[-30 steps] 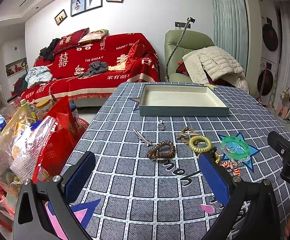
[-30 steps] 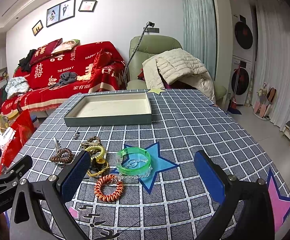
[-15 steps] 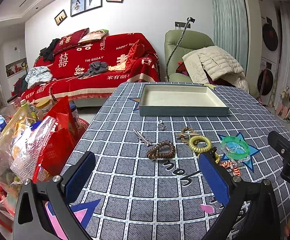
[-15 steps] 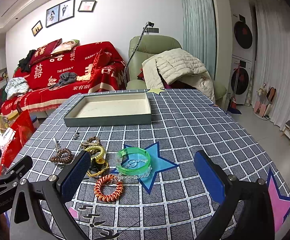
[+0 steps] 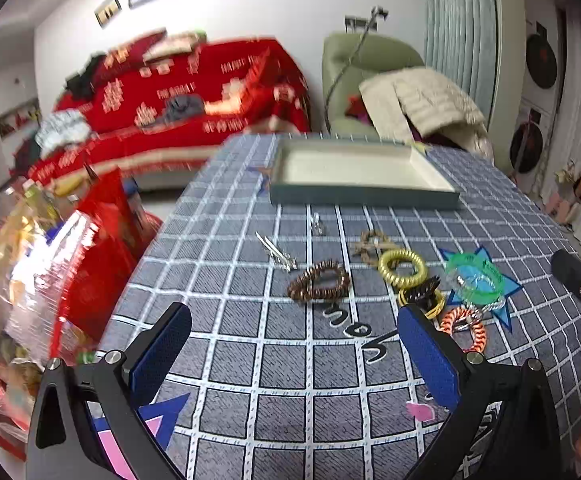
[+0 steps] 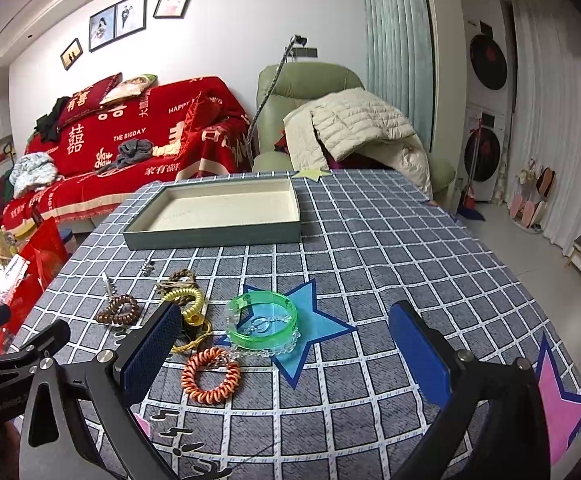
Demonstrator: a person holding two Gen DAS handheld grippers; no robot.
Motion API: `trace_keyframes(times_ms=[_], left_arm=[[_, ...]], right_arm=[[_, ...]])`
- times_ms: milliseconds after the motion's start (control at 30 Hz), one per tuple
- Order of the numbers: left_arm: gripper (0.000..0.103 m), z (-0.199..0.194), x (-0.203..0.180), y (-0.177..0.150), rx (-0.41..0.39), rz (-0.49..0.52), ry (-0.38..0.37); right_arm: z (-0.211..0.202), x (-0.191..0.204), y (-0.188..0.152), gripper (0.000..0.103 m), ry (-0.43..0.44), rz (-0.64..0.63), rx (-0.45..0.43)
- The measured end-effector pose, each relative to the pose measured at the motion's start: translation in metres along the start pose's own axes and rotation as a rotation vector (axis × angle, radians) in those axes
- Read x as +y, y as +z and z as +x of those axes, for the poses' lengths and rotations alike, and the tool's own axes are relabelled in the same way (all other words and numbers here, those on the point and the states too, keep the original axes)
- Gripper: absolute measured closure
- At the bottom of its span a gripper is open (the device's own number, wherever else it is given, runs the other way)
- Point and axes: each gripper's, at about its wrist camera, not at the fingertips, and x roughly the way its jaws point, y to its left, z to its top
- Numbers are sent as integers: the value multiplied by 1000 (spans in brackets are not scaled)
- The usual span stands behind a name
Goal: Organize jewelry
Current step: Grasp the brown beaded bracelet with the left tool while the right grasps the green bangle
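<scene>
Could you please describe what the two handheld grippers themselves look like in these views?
Both match: the left gripper and right gripper have black angular frames with silver screws, each ending in two flat rectangular fingers faced with textured blue pads. Faint white lettering marks the left gripper's body in the right wrist view. No cables or sleeves show.

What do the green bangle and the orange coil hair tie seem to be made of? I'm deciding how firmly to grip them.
Green bangle: likely rigid translucent plastic or resin; the tablecloth shows through and its rim glints.
Orange coil hair tie: probably soft, springy plastic; glossy telephone-cord spirals. Neither material is certain from looks alone.
</scene>
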Motion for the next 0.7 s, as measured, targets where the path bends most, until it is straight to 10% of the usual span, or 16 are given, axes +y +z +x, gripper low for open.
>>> trace_keyframes(times_ms=[500, 700], left_arm=[[0, 82, 27, 35, 158, -21, -34], [0, 103, 21, 33, 229, 1, -66]], right_arm=[[95, -36, 24, 6, 103, 88, 326], [131, -25, 20, 36, 113, -3, 438]])
